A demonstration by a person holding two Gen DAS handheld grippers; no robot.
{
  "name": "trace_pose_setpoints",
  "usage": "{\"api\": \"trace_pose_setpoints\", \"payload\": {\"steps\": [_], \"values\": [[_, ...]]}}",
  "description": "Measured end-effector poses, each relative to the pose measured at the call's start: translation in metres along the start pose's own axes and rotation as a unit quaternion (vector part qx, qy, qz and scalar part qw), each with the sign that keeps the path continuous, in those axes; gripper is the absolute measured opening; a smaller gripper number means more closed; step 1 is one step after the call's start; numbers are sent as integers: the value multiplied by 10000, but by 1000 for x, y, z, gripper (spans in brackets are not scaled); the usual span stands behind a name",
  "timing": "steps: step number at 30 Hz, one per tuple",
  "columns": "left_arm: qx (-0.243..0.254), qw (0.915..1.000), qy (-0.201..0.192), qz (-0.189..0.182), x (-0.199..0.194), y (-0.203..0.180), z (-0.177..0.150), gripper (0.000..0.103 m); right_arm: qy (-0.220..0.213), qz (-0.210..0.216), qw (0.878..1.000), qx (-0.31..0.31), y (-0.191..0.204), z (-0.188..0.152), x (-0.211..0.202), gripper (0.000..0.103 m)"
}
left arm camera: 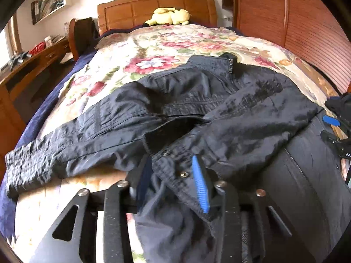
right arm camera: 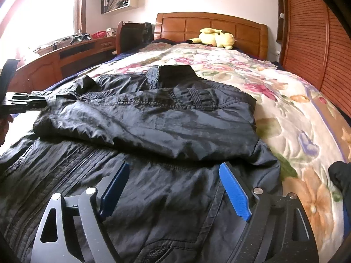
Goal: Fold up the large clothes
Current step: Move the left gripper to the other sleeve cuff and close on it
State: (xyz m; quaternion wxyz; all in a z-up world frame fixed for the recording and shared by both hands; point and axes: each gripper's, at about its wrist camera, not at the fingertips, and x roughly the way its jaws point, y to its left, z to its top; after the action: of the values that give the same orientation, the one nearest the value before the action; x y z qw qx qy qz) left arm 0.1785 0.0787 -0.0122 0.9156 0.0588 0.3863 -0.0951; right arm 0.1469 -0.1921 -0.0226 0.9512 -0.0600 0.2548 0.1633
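Black jacket [right arm camera: 153, 118] is lying spread across the floral bedspread [right arm camera: 285, 114] on the bed, collar toward the headboard [right arm camera: 210, 28], zipper side up. One sleeve is already lying folded across the chest, probably to narrow the garment before the body gets folded; the other sleeve [left arm camera: 54, 144] is trailing out flat toward the bed edge in the left wrist view.

Left tongs [left arm camera: 173, 182] are sitting around a bunched strip of the jacket's snap-button edge. Fabric is passing between the blue pads [left arm camera: 200, 186], but the jaws are standing part-way apart and the cloth looks slack there, so I am reading them as released, not clenched. Judgement: this hand is likely either letting go of the hem or re-gripping it for the next fold.

Right tongs [right arm camera: 175, 186] are resting over the lower body of the jacket, jaws spread wide with cloth lying flat under and between them, nothing pinched. Released. Probably hovering there to pin or pick up the bottom hem.

Yellow plush toy [right arm camera: 214, 38] is sitting up by the headboard, well apart from the jacket. Wooden desk [right arm camera: 65, 59] is running along the window side, wardrobe [right arm camera: 307, 43] opposite.

Task looks mid-way: one sleeve in, other sleeve and body fold not yet done.
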Motion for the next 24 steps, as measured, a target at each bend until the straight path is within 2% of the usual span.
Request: {"api": "trace_pose_setpoints", "payload": {"steps": [4,7,9,18,24], "values": [[-256,9993,-80,269,-5,28,-2,51,0,9,10000,3,0,1,0,86],[-421,9985,-89,331,-6,52,-4,72,12,8,10000,-17,1,1,1,86],[-414,9980,-5,482,-3,64,-7,75,16,6,10000,-25,1,1,1,86],[-689,9916,86,1087,-6,130,-30,77,38,-14,10000,-65,3,0,2,86],[-1023,9853,55,1369,-18,186,-45,77,-40,-4,9990,-435,19,2,-4,86]]}}
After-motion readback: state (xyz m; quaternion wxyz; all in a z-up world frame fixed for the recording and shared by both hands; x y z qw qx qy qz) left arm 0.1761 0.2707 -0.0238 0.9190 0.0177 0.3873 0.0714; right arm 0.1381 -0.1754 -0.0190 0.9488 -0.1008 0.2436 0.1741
